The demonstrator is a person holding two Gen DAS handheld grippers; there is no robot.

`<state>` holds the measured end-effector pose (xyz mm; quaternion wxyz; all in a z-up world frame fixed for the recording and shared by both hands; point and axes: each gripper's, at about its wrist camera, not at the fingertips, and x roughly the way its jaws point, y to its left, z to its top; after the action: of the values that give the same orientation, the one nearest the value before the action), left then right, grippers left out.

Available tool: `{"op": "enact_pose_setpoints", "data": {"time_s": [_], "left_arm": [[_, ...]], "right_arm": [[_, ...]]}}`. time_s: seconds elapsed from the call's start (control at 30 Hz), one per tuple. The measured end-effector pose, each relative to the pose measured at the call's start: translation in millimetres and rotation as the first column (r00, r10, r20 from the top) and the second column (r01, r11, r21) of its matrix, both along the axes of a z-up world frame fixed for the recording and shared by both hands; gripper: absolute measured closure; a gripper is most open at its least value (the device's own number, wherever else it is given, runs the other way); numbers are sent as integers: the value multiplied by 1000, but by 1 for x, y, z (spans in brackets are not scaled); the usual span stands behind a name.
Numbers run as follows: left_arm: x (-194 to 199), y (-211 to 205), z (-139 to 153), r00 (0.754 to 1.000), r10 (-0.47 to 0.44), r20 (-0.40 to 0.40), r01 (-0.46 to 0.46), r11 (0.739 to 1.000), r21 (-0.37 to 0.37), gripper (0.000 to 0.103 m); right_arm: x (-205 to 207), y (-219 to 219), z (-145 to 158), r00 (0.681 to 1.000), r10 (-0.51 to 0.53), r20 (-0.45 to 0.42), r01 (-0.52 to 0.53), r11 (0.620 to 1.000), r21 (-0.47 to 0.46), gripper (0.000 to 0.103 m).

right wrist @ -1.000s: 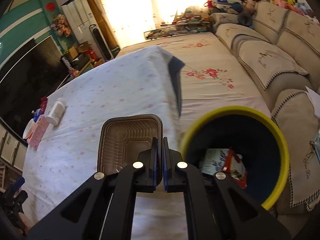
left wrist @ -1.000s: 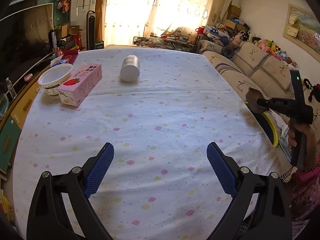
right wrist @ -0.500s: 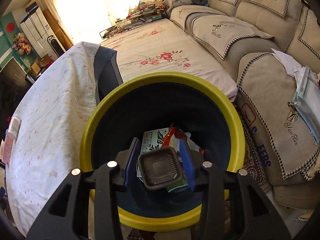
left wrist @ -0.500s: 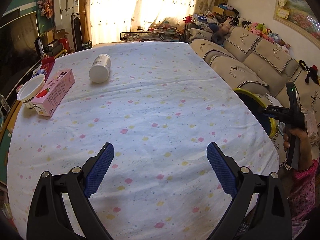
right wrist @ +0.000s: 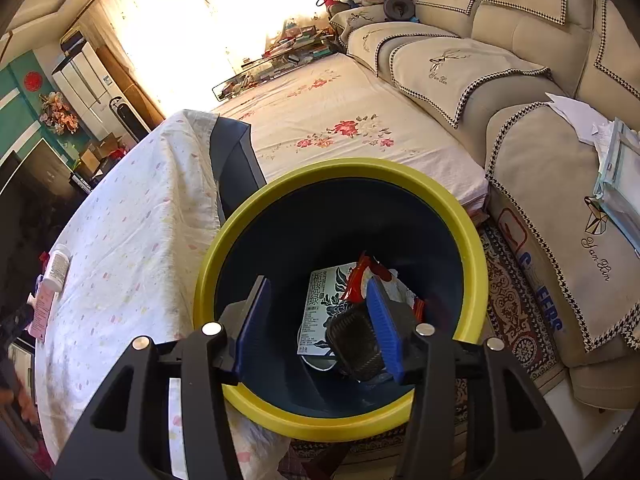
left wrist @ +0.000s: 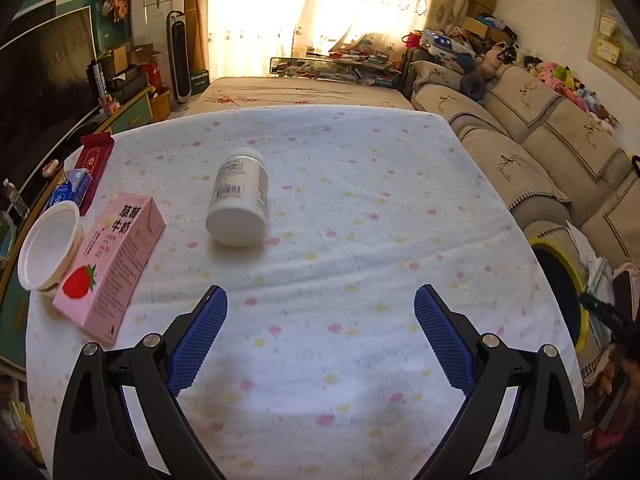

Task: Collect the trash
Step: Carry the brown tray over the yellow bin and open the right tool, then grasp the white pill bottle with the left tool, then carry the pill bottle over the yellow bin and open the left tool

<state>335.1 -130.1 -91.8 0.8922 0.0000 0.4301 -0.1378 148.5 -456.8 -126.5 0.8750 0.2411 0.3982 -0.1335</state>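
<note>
My left gripper (left wrist: pixel 320 296) is open and empty above the spotted tablecloth (left wrist: pixel 360 240). Ahead of it a white bottle (left wrist: pixel 240 196) lies on its side. To the left are a pink strawberry milk carton (left wrist: pixel 112 264) and a white cup (left wrist: pixel 48 248). My right gripper (right wrist: pixel 318 286) hangs over the yellow-rimmed bin (right wrist: pixel 340 168), its jaws opening with nothing pressed between them. The brown plastic tray (right wrist: pixel 354 340) lies loose inside the bin, next to a green-and-white box (right wrist: pixel 322 300) and a red wrapper (right wrist: pixel 360 280).
A red carton (left wrist: pixel 94 160) and a blue carton (left wrist: pixel 72 188) sit at the table's far left edge. The bin (left wrist: pixel 576 280) stands on the floor off the table's right side, between the table and the beige sofa (right wrist: pixel 560 200). A TV cabinet lines the left wall.
The right gripper carried the brown tray over the bin, opened, and the tray dropped in. The left gripper moved across the table towards the bottle and carton, which now look closer.
</note>
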Motion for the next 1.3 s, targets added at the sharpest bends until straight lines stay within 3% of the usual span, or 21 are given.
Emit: {"op": "enact_pose_setpoints", "data": {"time_s": [0.17, 0.37, 0.57, 0.7, 0.8, 1.07, 1.3], "left_arm": [[61, 12, -3, 998, 46, -50, -48, 998, -28, 10], [114, 12, -17, 993, 68, -94, -65, 997, 45, 12], [139, 9, -42, 985, 74, -157, -60, 994, 89, 29], [144, 7, -45, 988, 73, -137, -56, 991, 125, 37], [145, 5, -44, 990, 75, -122, -57, 987, 151, 56], [120, -1, -27, 996, 42, -78, -32, 991, 131, 57], [40, -69, 1, 984, -175, -40, 177, 983, 55, 57]], "right_arm": [[-1, -1, -2, 1000, -5, -4, 5, 1000, 12, 54], [1, 1, -7, 1000, 0, -16, 0, 1000, 22, 54], [4, 2, -12, 999, 5, -32, -4, 1000, 31, 54], [5, 4, -14, 999, 9, -36, -8, 999, 35, 54], [4, 6, -15, 999, 14, -37, -12, 999, 37, 54], [-4, 9, -14, 999, 16, -31, -15, 999, 41, 54], [-25, 1, -11, 1000, -13, -3, 13, 998, 56, 54]]}}
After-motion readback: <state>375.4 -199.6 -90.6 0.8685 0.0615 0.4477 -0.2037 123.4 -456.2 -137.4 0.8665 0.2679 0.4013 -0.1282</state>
